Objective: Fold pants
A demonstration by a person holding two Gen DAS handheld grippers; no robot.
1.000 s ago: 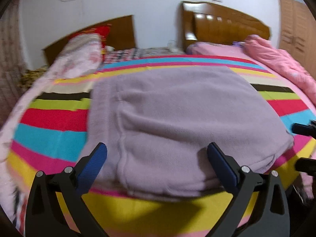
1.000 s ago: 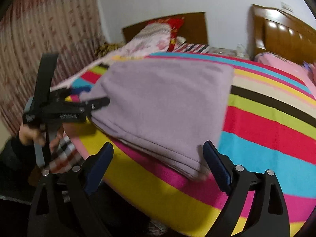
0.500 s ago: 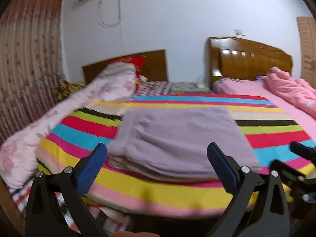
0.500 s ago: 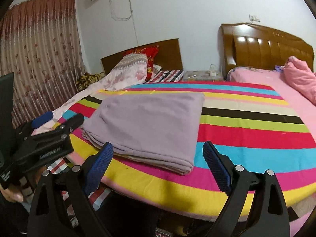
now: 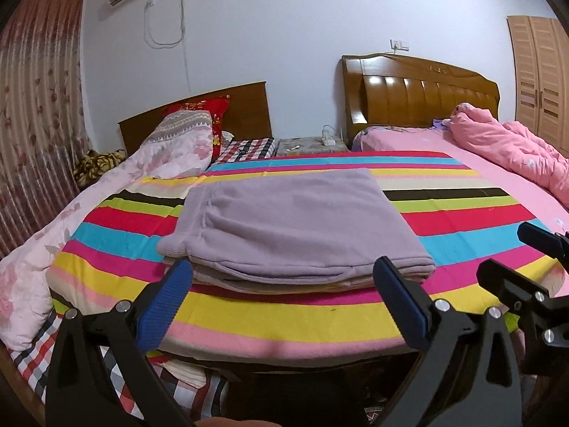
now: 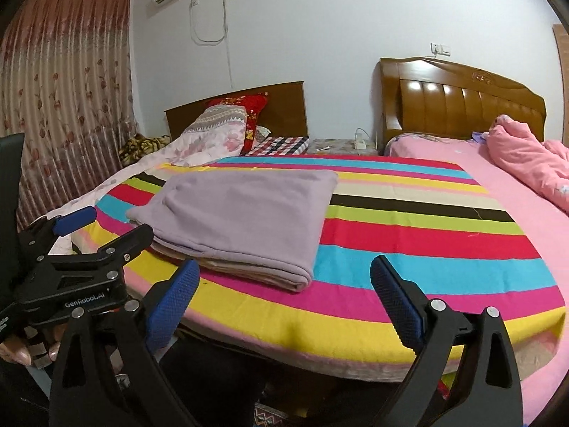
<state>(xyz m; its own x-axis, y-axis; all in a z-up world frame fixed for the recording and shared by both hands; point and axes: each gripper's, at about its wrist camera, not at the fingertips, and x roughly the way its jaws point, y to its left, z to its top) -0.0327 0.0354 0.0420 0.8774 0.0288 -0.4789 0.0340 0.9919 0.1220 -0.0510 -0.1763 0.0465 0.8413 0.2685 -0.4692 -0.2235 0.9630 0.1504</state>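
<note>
Now both grippers are backing off, fold looks done.
Left gripper and right gripper are hanging wide, holding nothing, farther back than 1 s ago; pants are lying folded on the striped bed, untouched.

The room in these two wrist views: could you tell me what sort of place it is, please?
Most likely a home bedroom. Two beds stand side by side, each with a wooden headboard, a striped bedspread lies across them with the folded pants on it, and a floral curtain covers the left wall.
</note>
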